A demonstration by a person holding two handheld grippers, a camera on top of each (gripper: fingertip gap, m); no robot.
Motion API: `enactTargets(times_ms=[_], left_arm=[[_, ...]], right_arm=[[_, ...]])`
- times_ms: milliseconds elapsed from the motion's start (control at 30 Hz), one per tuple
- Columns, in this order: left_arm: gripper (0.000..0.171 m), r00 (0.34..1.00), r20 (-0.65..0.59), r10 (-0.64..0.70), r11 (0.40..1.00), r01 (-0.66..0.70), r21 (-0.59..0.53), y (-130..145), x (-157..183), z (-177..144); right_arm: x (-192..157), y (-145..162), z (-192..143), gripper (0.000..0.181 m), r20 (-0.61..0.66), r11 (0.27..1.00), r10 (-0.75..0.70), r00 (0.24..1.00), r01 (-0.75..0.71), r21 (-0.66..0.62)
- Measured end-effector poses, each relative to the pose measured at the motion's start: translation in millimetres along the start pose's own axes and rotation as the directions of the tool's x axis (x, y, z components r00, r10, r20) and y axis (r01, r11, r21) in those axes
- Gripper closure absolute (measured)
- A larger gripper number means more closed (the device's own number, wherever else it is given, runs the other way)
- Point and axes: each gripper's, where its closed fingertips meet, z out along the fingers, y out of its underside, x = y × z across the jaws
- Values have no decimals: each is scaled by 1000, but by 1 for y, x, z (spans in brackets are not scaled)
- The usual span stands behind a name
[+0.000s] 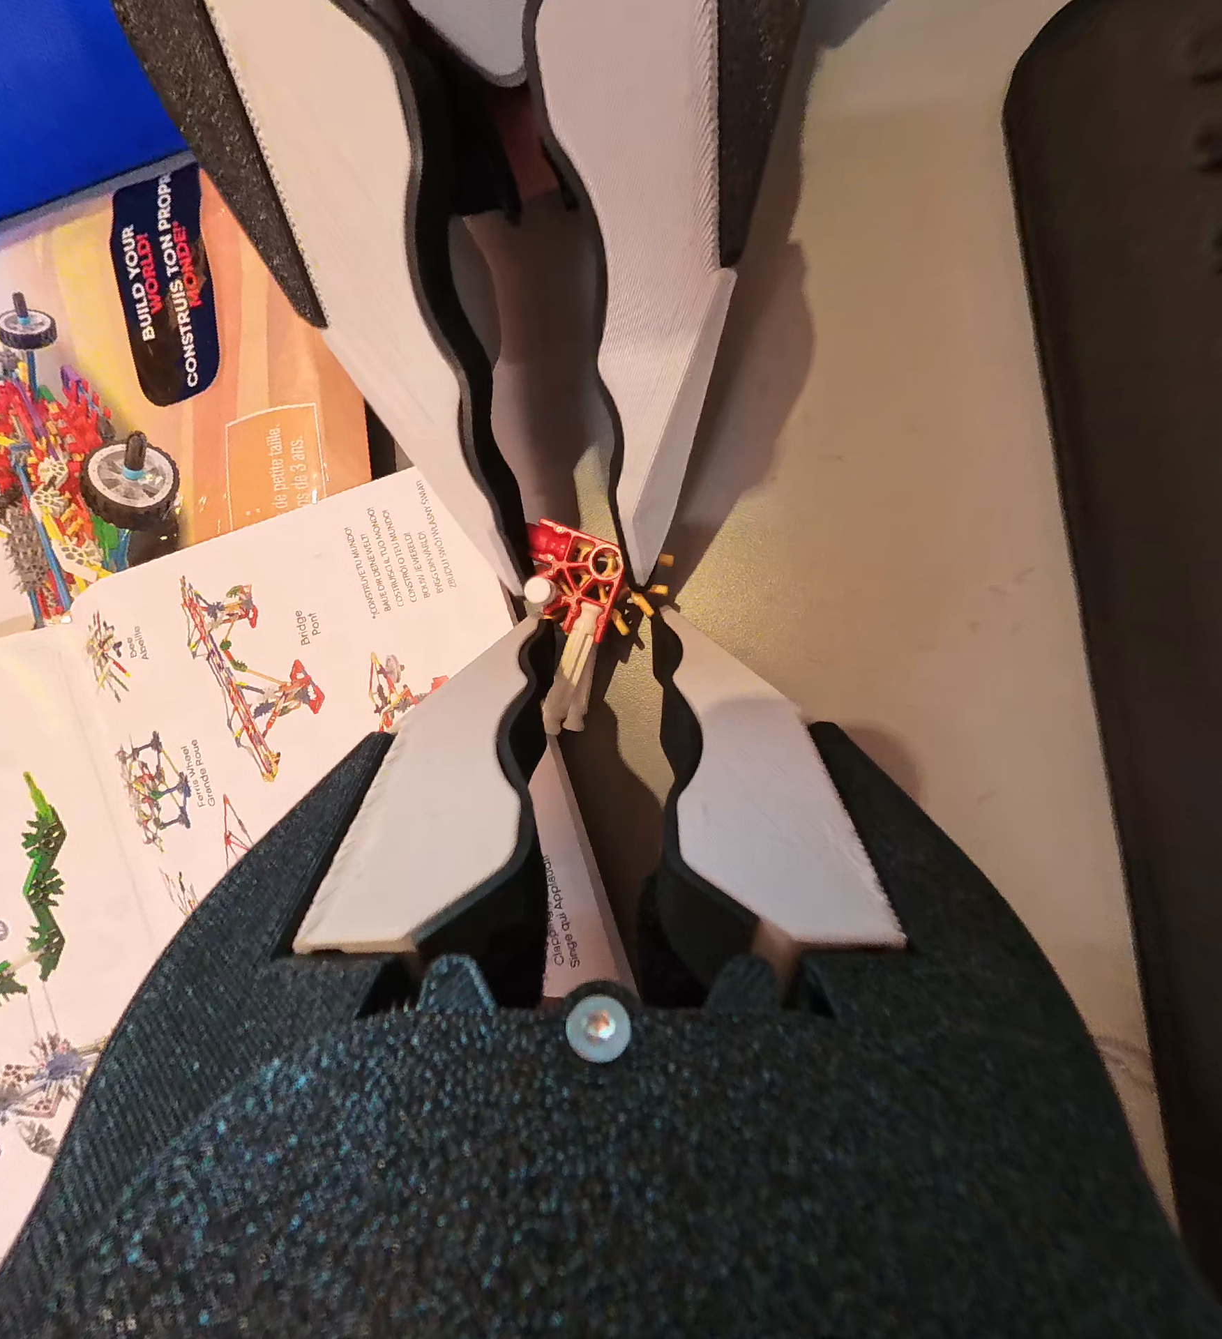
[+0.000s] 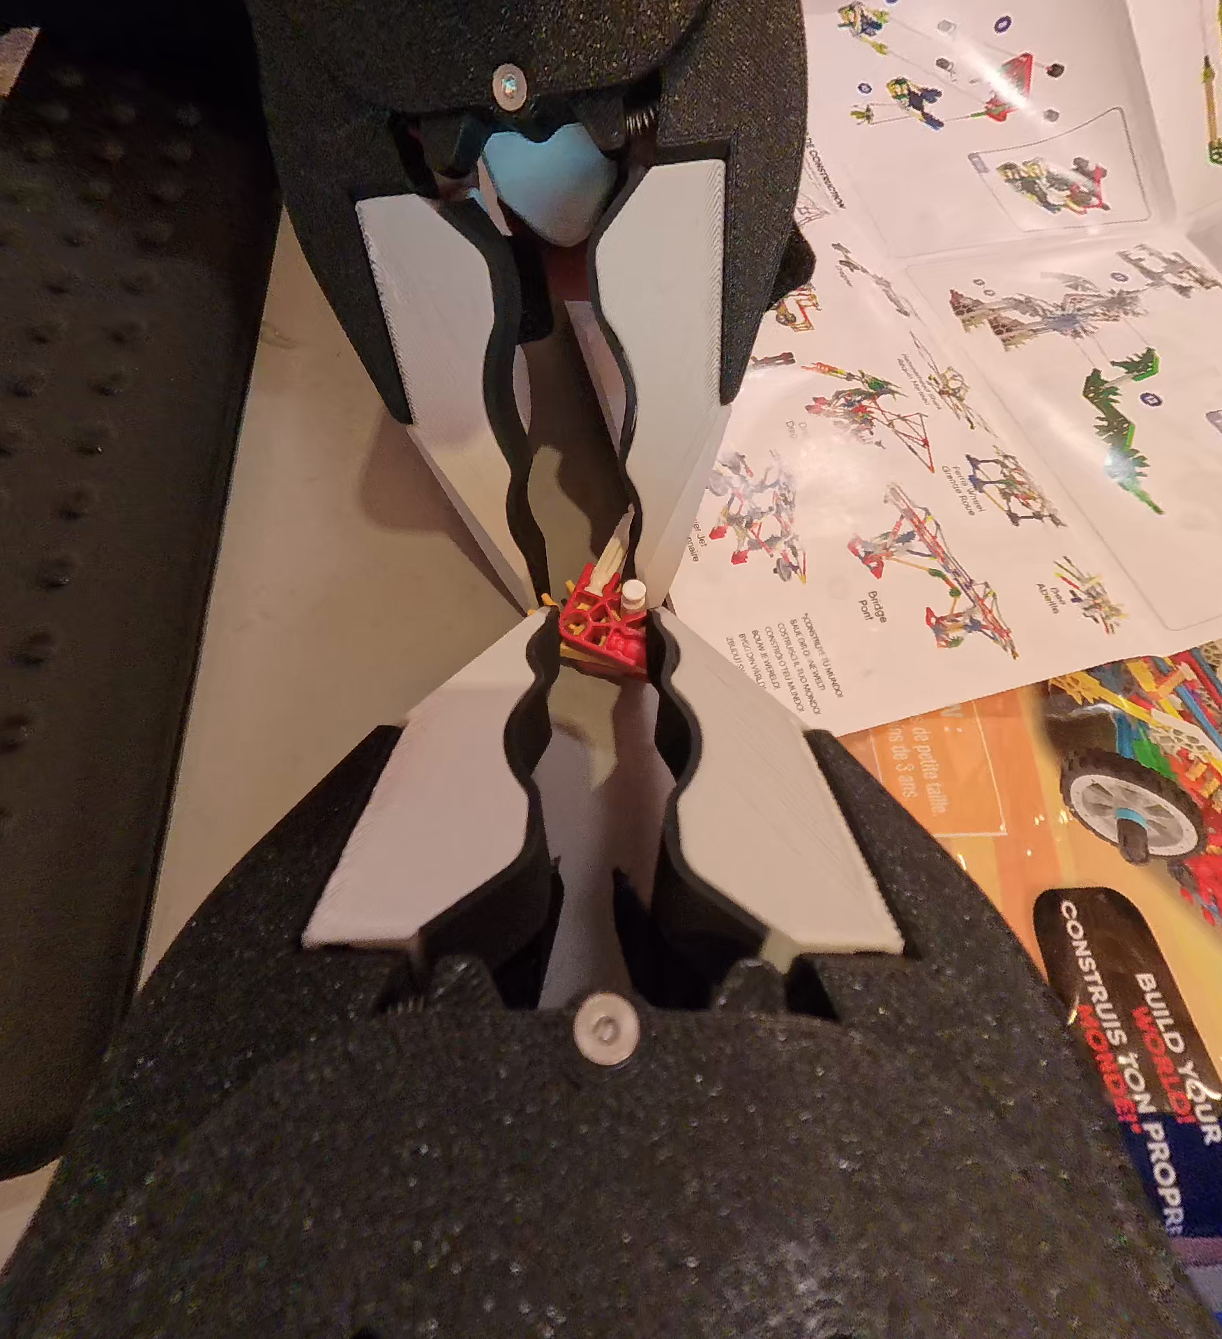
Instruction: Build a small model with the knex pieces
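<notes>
A pale, smooth cream bench (image 1: 883,435) carries, at the left of the left wrist view, a glossy orange toy-kit box printed with a wheeled model (image 1: 159,406) and a white folded instruction sheet with coloured model drawings (image 1: 246,688); a black rubbery mat with raised dots (image 1: 1159,507) lies at the right. Above the bench the two tools meet tip to tip. The left tool (image 1: 597,630), white ridged printed fingers edged in wavy black rubber, is nearly closed around a small cluster of red lattice plastic connector, white rods and yellow pieces (image 1: 583,580). The right tool (image 2: 597,637), of the same make, pinches that cluster (image 2: 604,627) from the opposite side, its fingers likewise nearly together.
</notes>
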Motion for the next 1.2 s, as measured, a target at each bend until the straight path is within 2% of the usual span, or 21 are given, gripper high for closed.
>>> enactTargets(times_ms=[333,533,600,700,1200], left_arm=[[152,1000,-13,18,1000,-18,18,1,0,1],[152,998,14,53,999,-53,-14,1,1,1],[152,997,24,68,997,-67,-29,3,1,0],[150,998,-10,59,998,-59,26,2,1,1],[153,996,-13,91,995,-90,35,0,1,1]], right_arm=[[0,-5,3,161,21,1000,5,1000,-6,13],[-1,-6,7,160,30,1000,0,1000,-1,7],[-2,-6,6,160,14,1000,-10,1000,10,5],[-3,-3,3,158,1,999,36,999,-36,-2],[0,3,-11,154,-107,998,-45,993,39,-57]])
